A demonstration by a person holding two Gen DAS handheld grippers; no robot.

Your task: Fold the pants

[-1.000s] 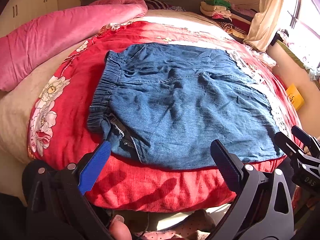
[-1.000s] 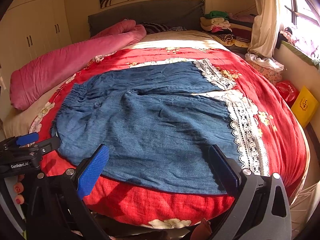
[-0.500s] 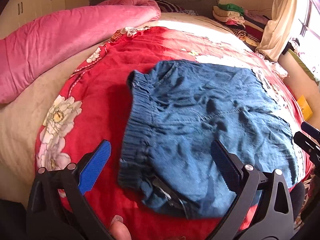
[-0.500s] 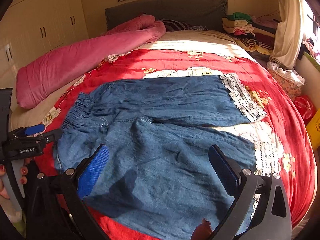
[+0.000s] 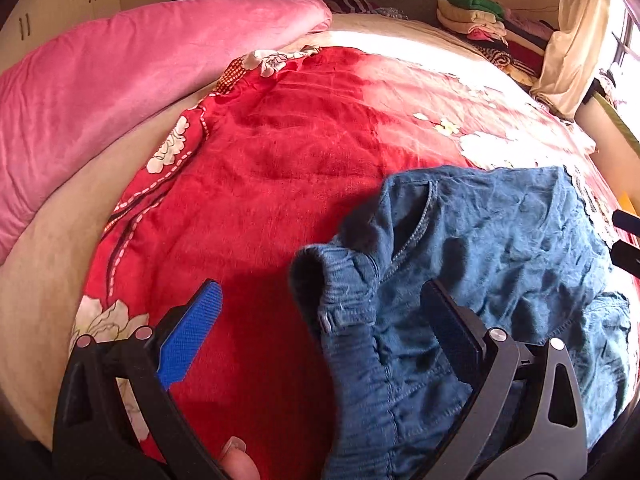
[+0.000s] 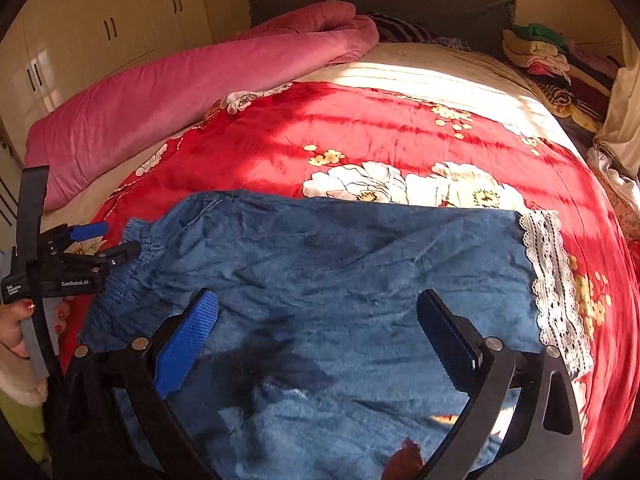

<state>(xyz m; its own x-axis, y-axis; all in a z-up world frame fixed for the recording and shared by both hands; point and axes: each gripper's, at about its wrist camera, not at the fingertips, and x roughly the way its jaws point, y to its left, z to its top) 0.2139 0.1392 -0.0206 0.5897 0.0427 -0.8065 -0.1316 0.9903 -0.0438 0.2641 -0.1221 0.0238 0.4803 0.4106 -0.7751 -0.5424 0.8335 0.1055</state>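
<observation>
Left claw is hovering wide open over the elastic waistband of the blue pants, which are lying spread on the red bed cover (lace hem at far right). Right claw is hanging wide open above the pants' mid-section, gripping nothing.

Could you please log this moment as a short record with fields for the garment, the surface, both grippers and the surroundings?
garment: blue denim pants, spread flat, not yet folded
waistband: elastic, gathered, toward the left gripper
hem: white lace trim, toward the right
surface: red floral bedspread
left gripper: jaws wide open around the waistband, nothing gripped
right gripper: jaws wide open over the middle of the pants, nothing gripped
surroundings: pink quilt rolled along the far left; stacked folded clothes near the headboard
</observation>
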